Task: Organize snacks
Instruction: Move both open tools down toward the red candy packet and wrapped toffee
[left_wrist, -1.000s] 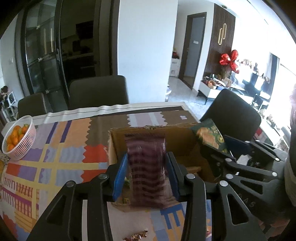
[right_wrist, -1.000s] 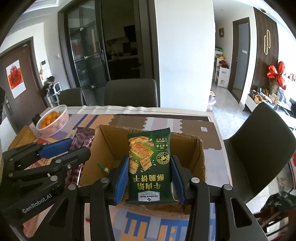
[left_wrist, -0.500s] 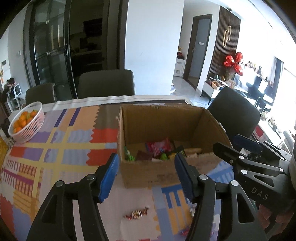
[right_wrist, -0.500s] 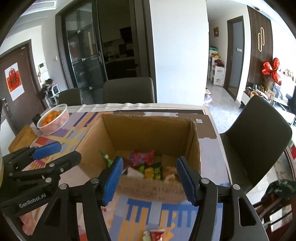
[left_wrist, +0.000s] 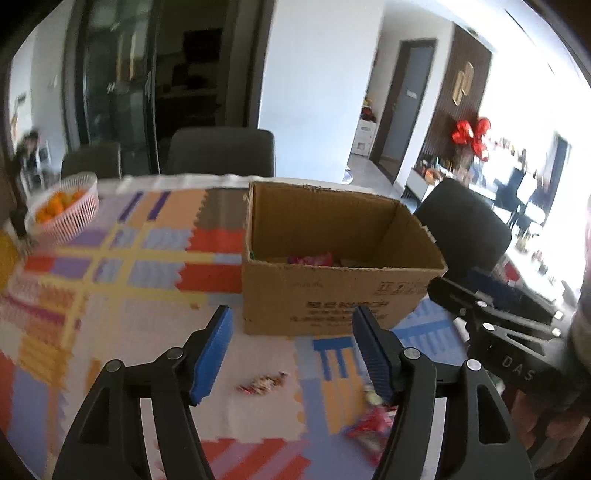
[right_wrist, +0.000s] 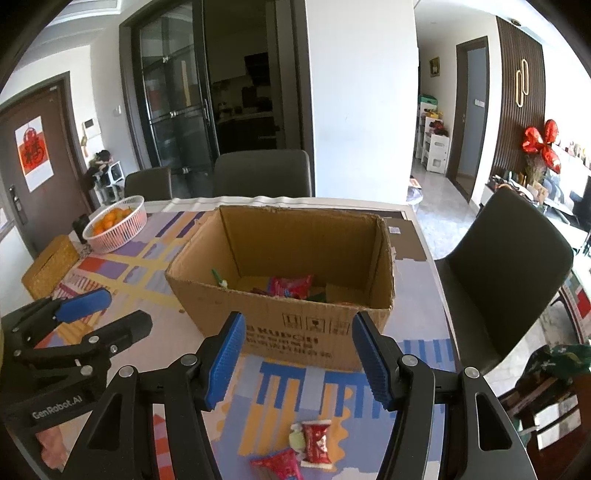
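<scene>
An open cardboard box (left_wrist: 343, 295) (right_wrist: 280, 236) stands on the patterned table mat, with a red packet (right_wrist: 290, 286) and other snacks inside. My left gripper (left_wrist: 291, 325) hangs in front of the box's near wall; its jaws are opening and nothing is between them. My right gripper (right_wrist: 298, 325) is also open and empty, just short of the box. On the mat below lie a small wrapped candy (left_wrist: 263, 382) and red packets (left_wrist: 369, 424) (right_wrist: 316, 443). Each gripper shows at the edge of the other's view.
A white basket of oranges (left_wrist: 62, 206) (right_wrist: 116, 223) sits at the table's far left, near a woven box (right_wrist: 50, 271). Dark chairs stand behind the table (right_wrist: 262, 173) and at its right side (right_wrist: 506, 266).
Both grippers let go of their packets, the purple one and the green one, which are now gone from the jaws. Both jaws opened and pulled back from the box toward the near table edge.
</scene>
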